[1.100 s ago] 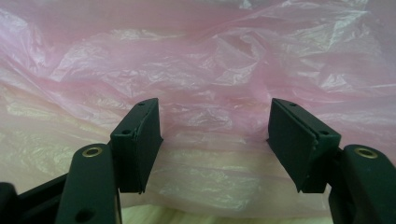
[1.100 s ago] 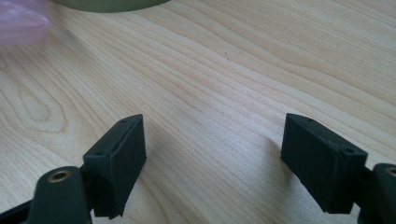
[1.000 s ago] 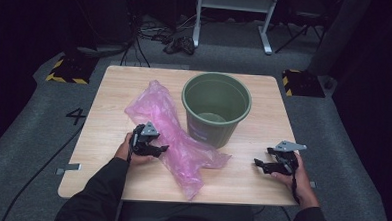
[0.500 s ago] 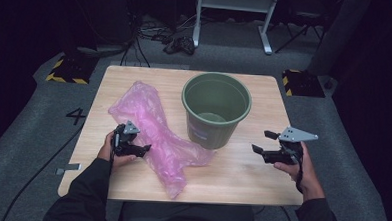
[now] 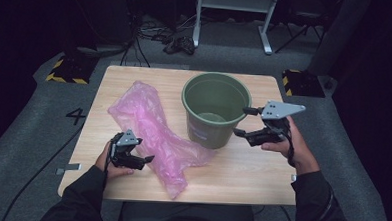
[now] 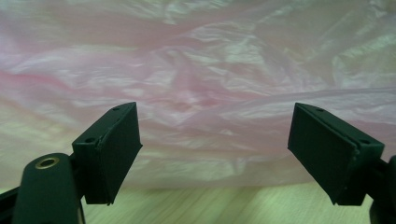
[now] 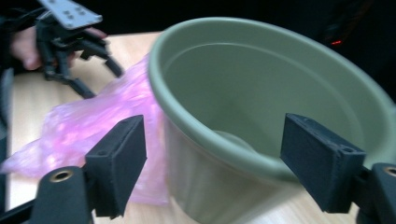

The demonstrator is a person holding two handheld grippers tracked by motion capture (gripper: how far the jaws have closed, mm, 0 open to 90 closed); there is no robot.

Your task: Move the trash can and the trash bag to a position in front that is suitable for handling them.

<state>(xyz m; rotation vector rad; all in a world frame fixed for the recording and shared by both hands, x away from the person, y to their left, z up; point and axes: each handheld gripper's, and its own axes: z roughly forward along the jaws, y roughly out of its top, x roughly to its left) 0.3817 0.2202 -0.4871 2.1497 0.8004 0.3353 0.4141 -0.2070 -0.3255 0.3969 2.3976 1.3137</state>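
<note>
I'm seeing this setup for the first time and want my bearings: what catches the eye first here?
The crumpled pink plastic bag sprawls across the left half of the wooden table, bright against the dark room. Beside it, at the table's middle, stands an empty green bucket. The left gripper sits open at the bag's near left edge, while the right gripper is open beside the bucket's right wall.

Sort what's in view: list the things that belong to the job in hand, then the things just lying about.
In the job:
pink plastic bag, lying on the table
green bucket, upright beside the bag
left gripper, open at the bag
right gripper, open at the bucket's side

Lying about:
cables on the floor
white frame behind the table
</note>
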